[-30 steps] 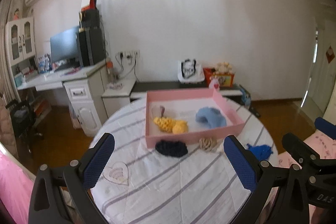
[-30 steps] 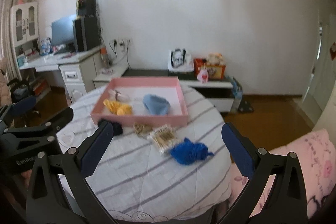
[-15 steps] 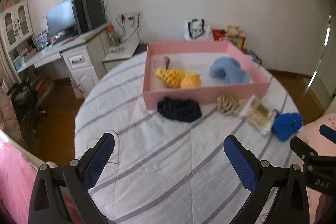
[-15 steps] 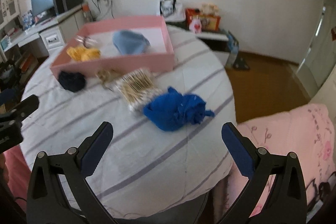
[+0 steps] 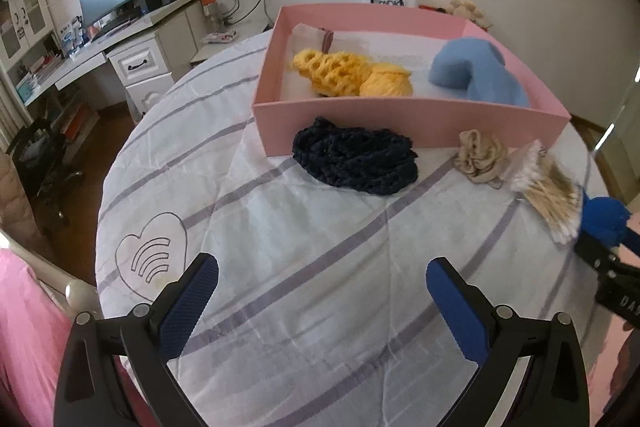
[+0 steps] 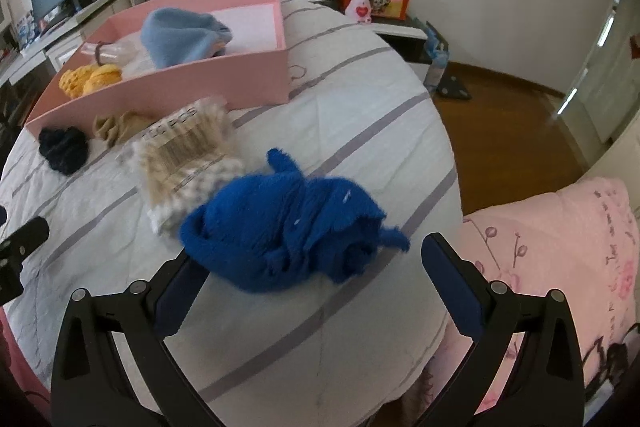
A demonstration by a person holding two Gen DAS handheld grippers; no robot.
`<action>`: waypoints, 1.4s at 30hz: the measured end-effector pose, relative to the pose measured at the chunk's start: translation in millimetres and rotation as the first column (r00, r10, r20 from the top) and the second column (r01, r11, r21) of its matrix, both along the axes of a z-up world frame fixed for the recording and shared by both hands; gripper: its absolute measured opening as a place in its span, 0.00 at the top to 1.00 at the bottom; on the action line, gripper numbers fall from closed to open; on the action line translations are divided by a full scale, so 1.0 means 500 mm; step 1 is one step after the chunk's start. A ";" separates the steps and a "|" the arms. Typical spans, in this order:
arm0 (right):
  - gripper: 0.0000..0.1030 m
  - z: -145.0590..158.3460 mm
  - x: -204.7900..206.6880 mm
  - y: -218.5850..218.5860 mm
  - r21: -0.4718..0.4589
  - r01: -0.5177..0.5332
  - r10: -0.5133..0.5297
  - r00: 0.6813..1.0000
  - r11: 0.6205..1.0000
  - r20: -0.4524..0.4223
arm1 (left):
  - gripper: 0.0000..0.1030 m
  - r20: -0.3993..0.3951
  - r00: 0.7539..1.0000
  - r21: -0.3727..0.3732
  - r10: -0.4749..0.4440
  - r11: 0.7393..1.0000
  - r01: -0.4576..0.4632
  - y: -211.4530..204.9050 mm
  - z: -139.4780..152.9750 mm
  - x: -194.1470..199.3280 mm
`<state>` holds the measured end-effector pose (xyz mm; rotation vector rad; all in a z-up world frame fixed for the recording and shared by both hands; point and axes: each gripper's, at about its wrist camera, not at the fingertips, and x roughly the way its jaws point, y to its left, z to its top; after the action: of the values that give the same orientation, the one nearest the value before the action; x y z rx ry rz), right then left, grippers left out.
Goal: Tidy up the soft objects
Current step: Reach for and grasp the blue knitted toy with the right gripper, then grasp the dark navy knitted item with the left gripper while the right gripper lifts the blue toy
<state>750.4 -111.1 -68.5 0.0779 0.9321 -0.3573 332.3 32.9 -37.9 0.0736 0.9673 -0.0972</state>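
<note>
Both tools have been lowered toward the striped surface (image 5: 320,247), and the right tool (image 6: 316,279), its jaws just narrowed slightly yet wide apart, is now set around the royal-blue fuzzy cloth (image 6: 288,227) without squeezing it. Nothing is held between the spread fingers of the left tool (image 5: 320,303). Farther off, the navy knit (image 5: 356,159) lies against the pink box (image 5: 400,123), where yellow (image 5: 348,75) and light-blue (image 5: 476,71) pieces are kept.

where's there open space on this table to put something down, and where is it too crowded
Bare cloth lies between the left claw, the heart drawing and the navy knit. Inside the pink box, the floor behind the light blue hat is free. Crowded: the box front, with swabs and blue cloth.
</note>
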 end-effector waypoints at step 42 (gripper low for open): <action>0.52 0.023 0.127 -0.030 -0.028 -0.032 0.033 0.999 0.999 0.038 | 0.68 -0.021 0.999 -0.088 0.027 0.996 -0.028 -0.025 -0.048 0.159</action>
<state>813.8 -125.9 -57.1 0.0439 0.8896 -0.3373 411.6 20.3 -62.0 -0.0224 0.9823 -0.1155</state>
